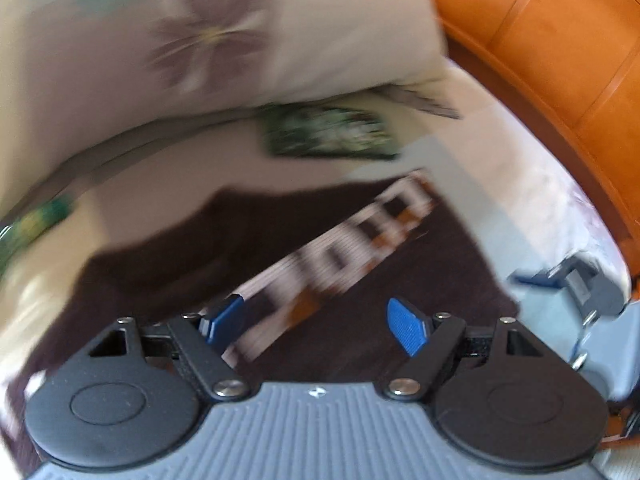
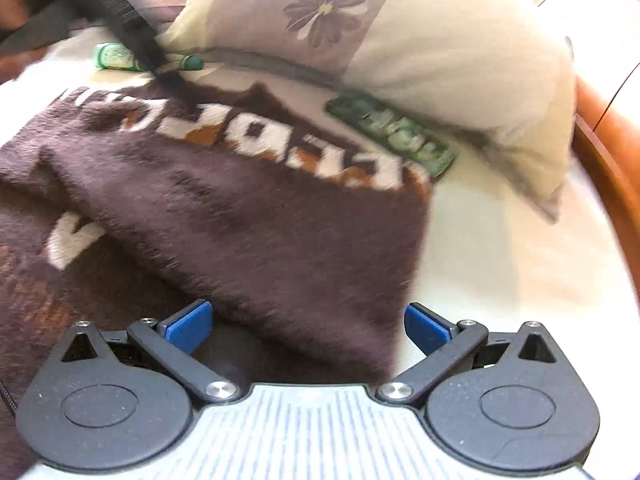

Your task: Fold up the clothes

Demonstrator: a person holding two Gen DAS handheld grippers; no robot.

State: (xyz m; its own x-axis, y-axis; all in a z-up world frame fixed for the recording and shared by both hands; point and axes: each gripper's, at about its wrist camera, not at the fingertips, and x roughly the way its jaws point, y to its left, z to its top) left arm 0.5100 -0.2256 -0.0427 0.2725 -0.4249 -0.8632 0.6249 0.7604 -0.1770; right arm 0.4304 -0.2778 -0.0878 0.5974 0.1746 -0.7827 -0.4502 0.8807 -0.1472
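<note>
both grippers, left [image 1: 316, 322] and right [image 2: 308, 326], spread wide, nothing clamped; brown sweater [image 2: 248, 216] just ahead, pillow [image 2: 440, 52] beyond.

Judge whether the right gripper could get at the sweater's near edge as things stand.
Probably yes. The right gripper has its jaws open and empty, and the brown sweater lies flat on the bed just ahead of them, with nothing between.

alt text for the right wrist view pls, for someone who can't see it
The right tool hovers open, nothing between its blue pads, over a dark brown fuzzy sweater with white lettering, spread on a pale bed sheet. Beyond it lie a floral pillow, a flat green packet and a small green bottle.
</note>
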